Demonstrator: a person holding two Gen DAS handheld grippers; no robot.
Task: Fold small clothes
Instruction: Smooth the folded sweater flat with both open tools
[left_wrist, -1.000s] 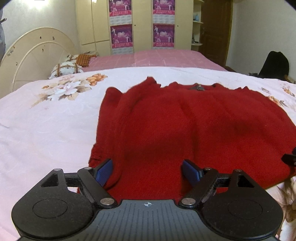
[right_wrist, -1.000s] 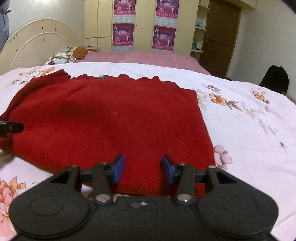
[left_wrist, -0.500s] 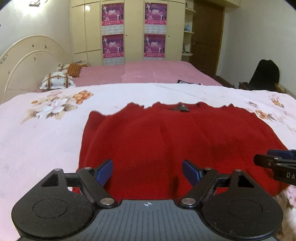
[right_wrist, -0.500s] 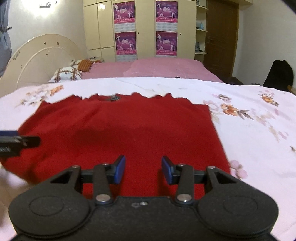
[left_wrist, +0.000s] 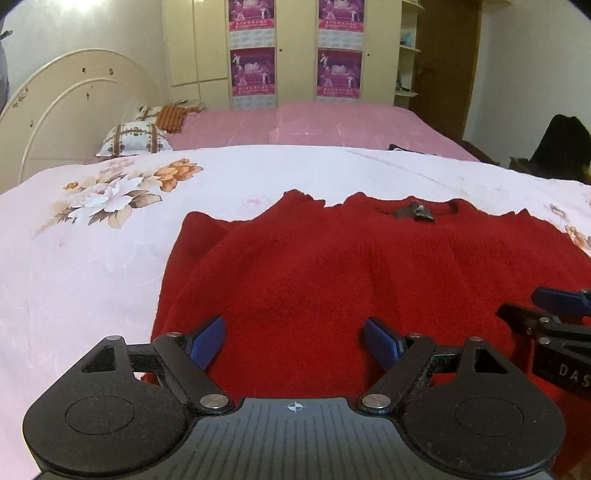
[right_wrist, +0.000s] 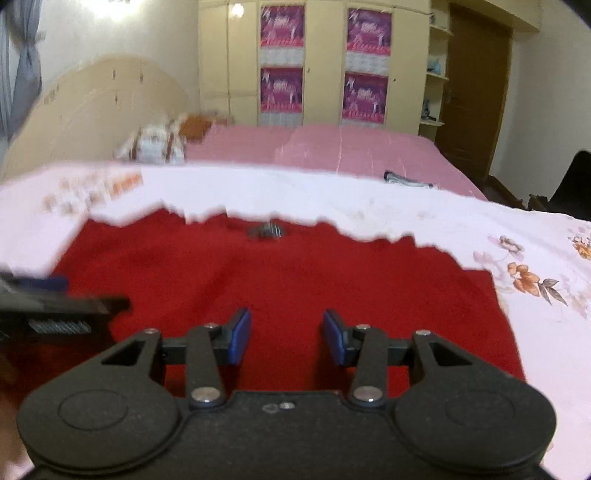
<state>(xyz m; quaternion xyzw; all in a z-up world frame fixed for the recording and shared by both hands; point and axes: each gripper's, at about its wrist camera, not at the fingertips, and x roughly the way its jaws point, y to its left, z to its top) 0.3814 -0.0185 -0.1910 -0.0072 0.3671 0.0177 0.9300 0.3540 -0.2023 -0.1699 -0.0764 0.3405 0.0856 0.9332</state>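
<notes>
Broadly, a floral bedspread (left_wrist: 92, 258) carries the red sweater (left_wrist: 332, 277), spread flat with its neckline at the far edge. Above its near hem, the left gripper (left_wrist: 293, 341) gapes wide and empty; the right gripper (right_wrist: 286, 336) stands narrower, nothing between its blue pads (right_wrist: 240, 334).

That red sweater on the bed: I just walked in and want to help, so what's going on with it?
A person with a gripper in each hand is about to fold it. The red sweater lies spread flat on the floral bedspread. The left gripper and right gripper are both over its near edge, jaws open, gripping nothing. No fold is made yet.
</notes>
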